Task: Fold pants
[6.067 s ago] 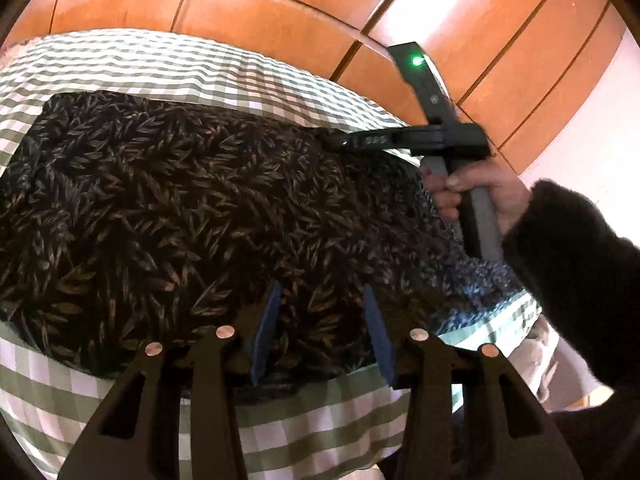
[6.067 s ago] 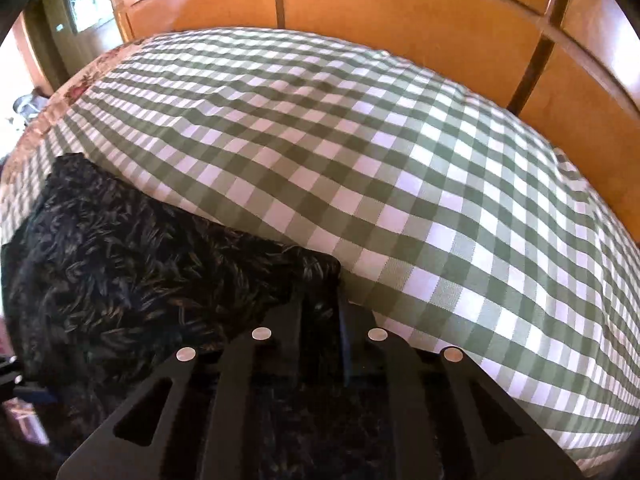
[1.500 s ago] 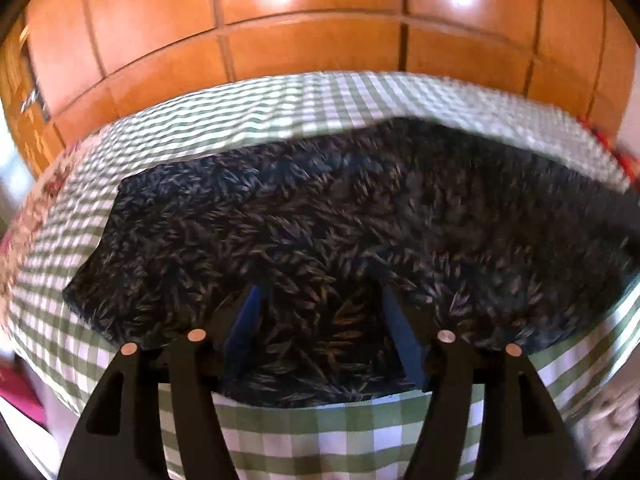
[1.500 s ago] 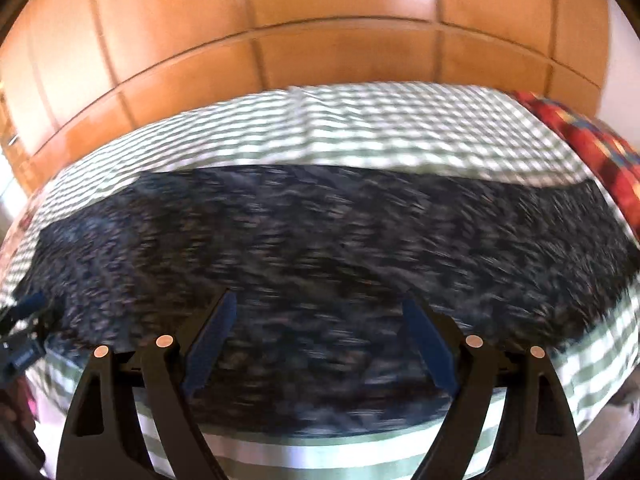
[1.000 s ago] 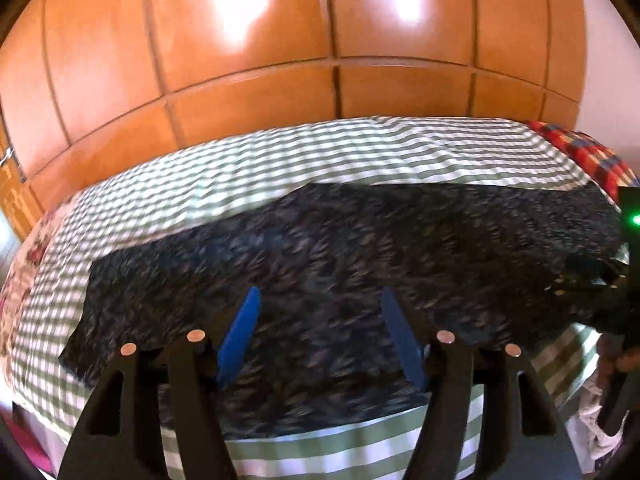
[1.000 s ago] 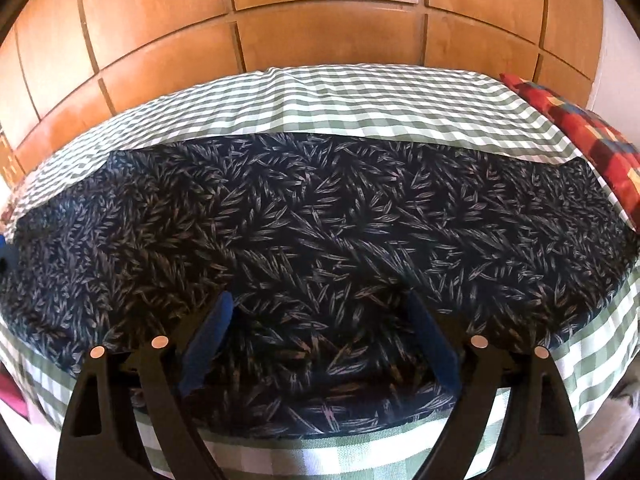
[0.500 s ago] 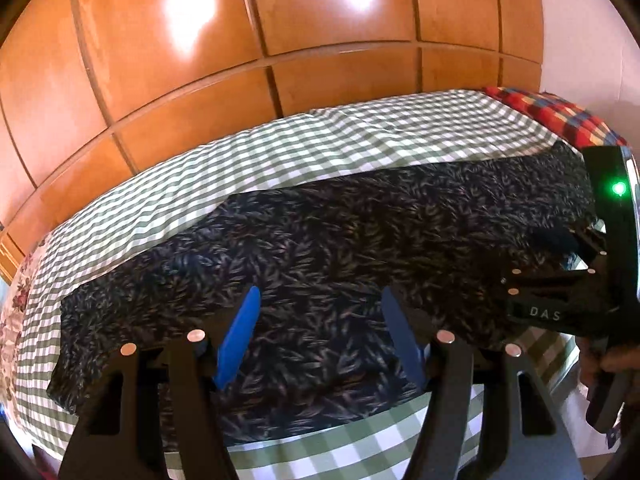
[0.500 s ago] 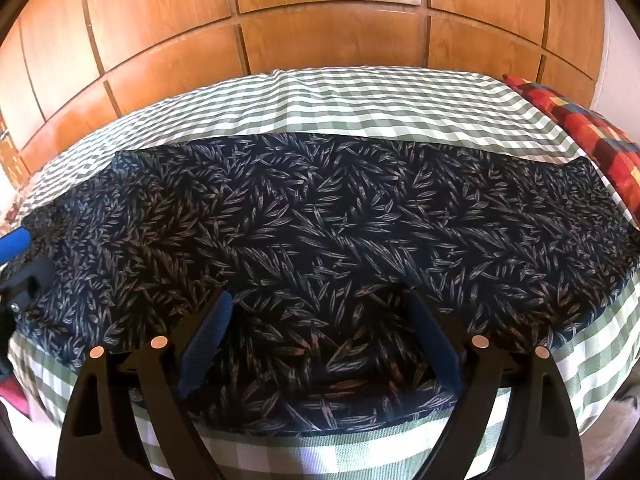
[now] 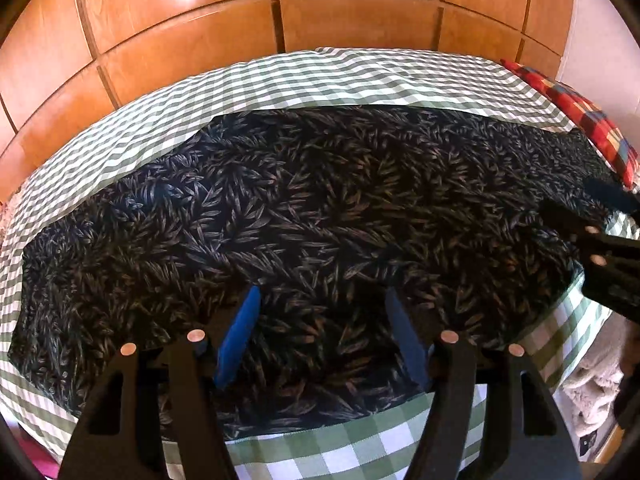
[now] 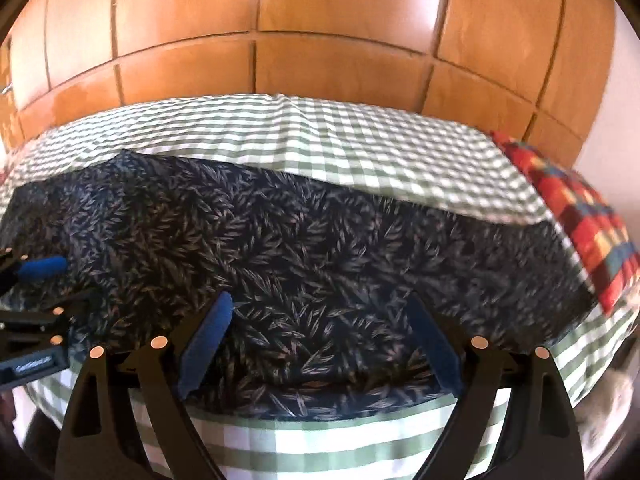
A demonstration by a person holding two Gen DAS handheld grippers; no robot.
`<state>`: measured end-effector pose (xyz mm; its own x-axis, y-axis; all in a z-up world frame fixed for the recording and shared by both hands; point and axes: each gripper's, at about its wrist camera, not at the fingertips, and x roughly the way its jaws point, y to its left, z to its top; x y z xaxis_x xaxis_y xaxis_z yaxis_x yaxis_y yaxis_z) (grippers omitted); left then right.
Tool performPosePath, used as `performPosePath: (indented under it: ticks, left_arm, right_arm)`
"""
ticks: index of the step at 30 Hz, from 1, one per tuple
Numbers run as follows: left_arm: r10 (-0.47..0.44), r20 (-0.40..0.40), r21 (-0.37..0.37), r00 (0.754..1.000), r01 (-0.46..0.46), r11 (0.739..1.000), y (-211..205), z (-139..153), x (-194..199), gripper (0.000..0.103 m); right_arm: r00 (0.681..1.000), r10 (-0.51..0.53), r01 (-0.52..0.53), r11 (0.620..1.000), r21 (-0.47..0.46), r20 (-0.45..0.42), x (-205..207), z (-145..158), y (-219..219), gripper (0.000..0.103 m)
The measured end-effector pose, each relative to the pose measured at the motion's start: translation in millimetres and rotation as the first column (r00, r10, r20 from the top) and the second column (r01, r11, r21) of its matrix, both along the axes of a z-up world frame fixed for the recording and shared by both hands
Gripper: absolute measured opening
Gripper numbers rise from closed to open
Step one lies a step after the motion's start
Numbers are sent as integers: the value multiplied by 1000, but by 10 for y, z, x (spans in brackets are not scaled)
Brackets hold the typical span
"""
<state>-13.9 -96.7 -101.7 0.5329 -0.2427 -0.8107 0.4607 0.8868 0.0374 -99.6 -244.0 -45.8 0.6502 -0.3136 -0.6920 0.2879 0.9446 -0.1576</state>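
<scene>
Bed: gingham sheet is carrying leaf-print pants, now lying halved lengthwise.
Left gripper: is hovering agape, empty.
Right gripper: is hovering wide, released; next fold pending.

A bed in a green-and-white checked cover stands against wood panelling, glossy orange-brown with dark seams, which catches bright glare near the top. A red plaid pillow lies at the bed's right end, beside a pale wall.
</scene>
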Motion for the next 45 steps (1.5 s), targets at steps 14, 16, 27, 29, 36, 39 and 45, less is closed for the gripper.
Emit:
performPosePath:
  ticks: [14, 16, 27, 29, 36, 39, 45]
  left_arm:
    - [9, -2, 16, 1000, -9, 1000, -45, -5, 9, 65]
    - [10, -3, 16, 1000, -10, 1000, -42, -3, 11, 65]
    - [11, 1, 20, 1000, -11, 1000, -46, 0, 1, 66]
    - [6, 1, 13, 1000, -6, 1000, -20, 10, 8, 68]
    - [17, -3, -86, 1000, -17, 996, 155, 111, 59, 68]
    - [22, 4, -107, 1000, -21, 994, 215, 153, 79, 69]
    - [38, 3, -123, 999, -38, 992, 302, 186, 118, 74]
  right_arm:
    - [1000, -28, 27, 995, -99, -4, -146, 98, -142, 88]
    - [1000, -31, 31, 995, -95, -3, -160, 106, -178, 88]
    - [993, -115, 114, 990, 89, 5, -393, 100, -808, 88]
    - [977, -212, 194, 939, 283, 35, -600, 83, -1276, 87]
    - [815, -576, 408, 648, 644, 64, -1490, -202, -2603, 57]
    - [763, -643, 403, 550, 732, 63, -1627, -371, -2870, 52]
    - [742, -664, 352, 502, 790, 91, -1470, -454, -3078, 51]
